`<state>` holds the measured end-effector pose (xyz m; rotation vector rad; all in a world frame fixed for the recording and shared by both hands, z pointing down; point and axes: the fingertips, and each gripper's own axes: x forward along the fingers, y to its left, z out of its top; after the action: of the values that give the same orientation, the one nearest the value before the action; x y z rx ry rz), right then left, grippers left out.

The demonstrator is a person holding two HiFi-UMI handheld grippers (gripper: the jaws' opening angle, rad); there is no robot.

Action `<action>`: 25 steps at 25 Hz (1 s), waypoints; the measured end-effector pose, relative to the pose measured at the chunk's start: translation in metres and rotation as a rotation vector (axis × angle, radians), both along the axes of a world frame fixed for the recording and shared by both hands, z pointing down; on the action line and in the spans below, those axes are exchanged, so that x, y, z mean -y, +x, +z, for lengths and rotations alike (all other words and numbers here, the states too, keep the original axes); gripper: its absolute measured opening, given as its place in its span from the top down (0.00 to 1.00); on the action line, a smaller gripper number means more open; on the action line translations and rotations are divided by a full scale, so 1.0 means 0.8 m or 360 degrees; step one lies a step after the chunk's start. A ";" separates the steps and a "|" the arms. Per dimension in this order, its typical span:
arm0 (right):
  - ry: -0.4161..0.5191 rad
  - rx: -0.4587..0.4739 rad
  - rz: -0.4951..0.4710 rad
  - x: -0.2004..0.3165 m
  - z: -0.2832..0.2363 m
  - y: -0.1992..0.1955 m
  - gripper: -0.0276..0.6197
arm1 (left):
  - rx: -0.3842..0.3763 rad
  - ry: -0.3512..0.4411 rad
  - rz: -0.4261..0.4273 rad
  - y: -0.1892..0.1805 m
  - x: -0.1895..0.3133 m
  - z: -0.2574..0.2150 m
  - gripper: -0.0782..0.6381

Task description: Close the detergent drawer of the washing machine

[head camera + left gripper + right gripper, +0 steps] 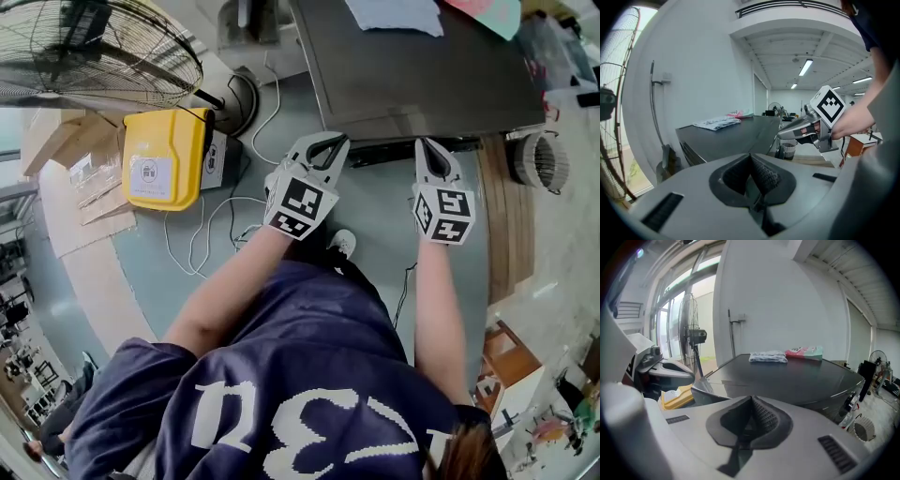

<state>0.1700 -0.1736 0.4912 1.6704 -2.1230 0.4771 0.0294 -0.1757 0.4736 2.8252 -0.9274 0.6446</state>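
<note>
Left gripper (328, 147) and right gripper (428, 150) are both held with jaws pressed together, nothing pinched, just short of the front edge of the washing machine (422, 89). The detergent drawer (412, 152) is judged to be the dark strip jutting below that edge, between the two grippers, though this cannot be told for certain. For a clean close, the shut tips should be set flat against the drawer's front and pushed straight in, so that it is not skewed.
</note>
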 end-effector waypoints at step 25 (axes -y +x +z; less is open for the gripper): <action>0.0809 0.0016 0.0145 -0.064 -0.315 0.040 0.93 | -0.0314 0.0463 -0.0164 -0.035 0.014 -0.251 0.87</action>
<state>0.2016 -0.1225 0.2390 2.0353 -2.3141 -0.0429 0.0016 -0.1871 0.2731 2.9896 -1.2051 0.2281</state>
